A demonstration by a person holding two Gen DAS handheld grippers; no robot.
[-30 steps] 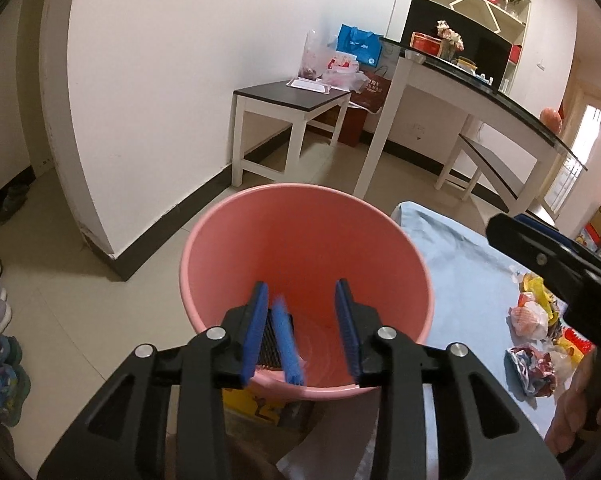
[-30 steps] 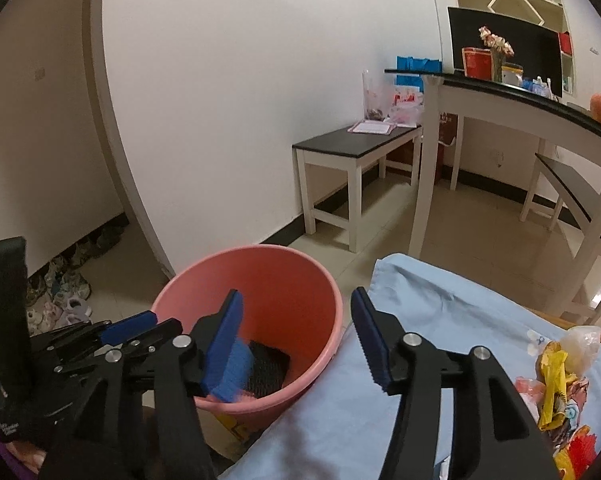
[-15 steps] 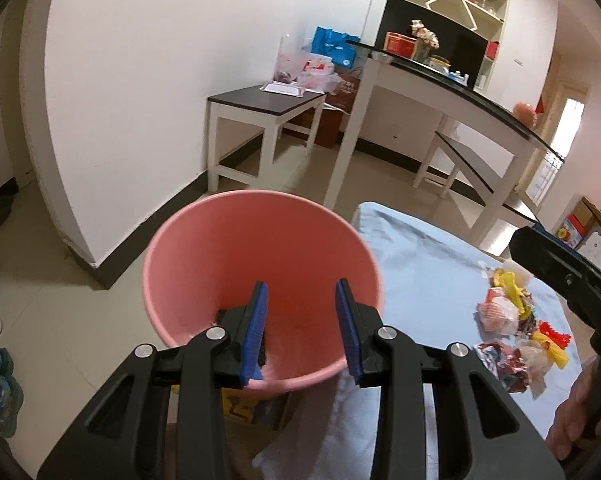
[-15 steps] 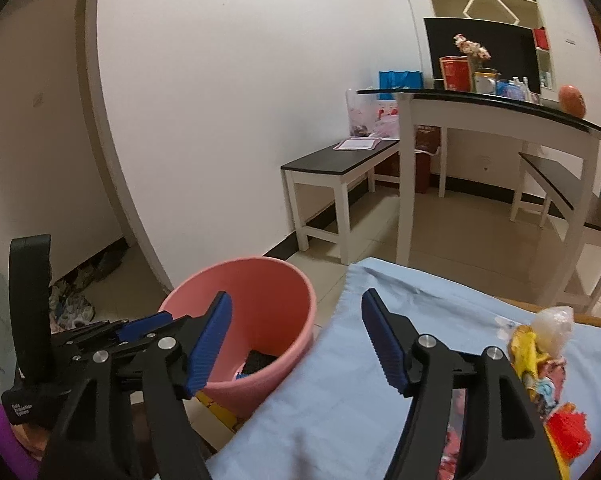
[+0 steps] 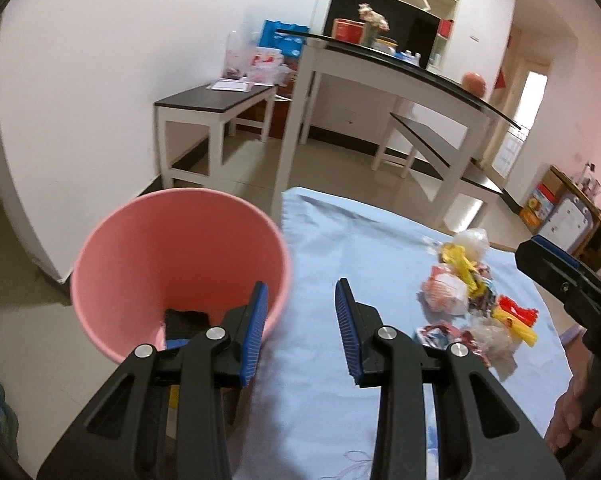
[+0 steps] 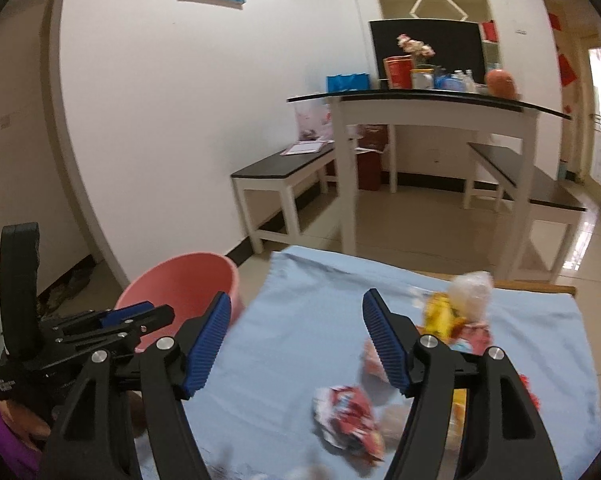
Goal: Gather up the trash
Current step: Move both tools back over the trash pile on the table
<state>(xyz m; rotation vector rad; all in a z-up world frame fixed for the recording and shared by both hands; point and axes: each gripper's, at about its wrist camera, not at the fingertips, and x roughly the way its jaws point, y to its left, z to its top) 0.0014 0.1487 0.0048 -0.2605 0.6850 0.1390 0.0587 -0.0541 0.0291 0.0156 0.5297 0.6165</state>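
A pink bucket (image 5: 172,264) stands on the floor at the left edge of a table under a light blue cloth (image 5: 340,248). A black and blue item (image 5: 186,320) lies at the bucket's bottom. My left gripper (image 5: 300,320) is open and empty, over the cloth's edge just right of the bucket. A pile of crumpled wrappers (image 5: 468,300) sits on the cloth to the right. My right gripper (image 6: 296,340) is open wide and empty above the cloth, left of a red wrapper (image 6: 348,412) and a yellow one (image 6: 440,312). The bucket (image 6: 180,284) shows behind the left gripper (image 6: 112,320).
A white bench with a dark top (image 6: 284,168) and a tall white table (image 6: 420,104) stand on the tiled floor beyond the cloth. A second bench (image 6: 532,188) is at the right. The white wall (image 5: 100,80) rises behind the bucket.
Both grippers have swung right, from over the bucket's mouth to above the blue cloth, closer to the wrappers. The right jaws have spread wider.
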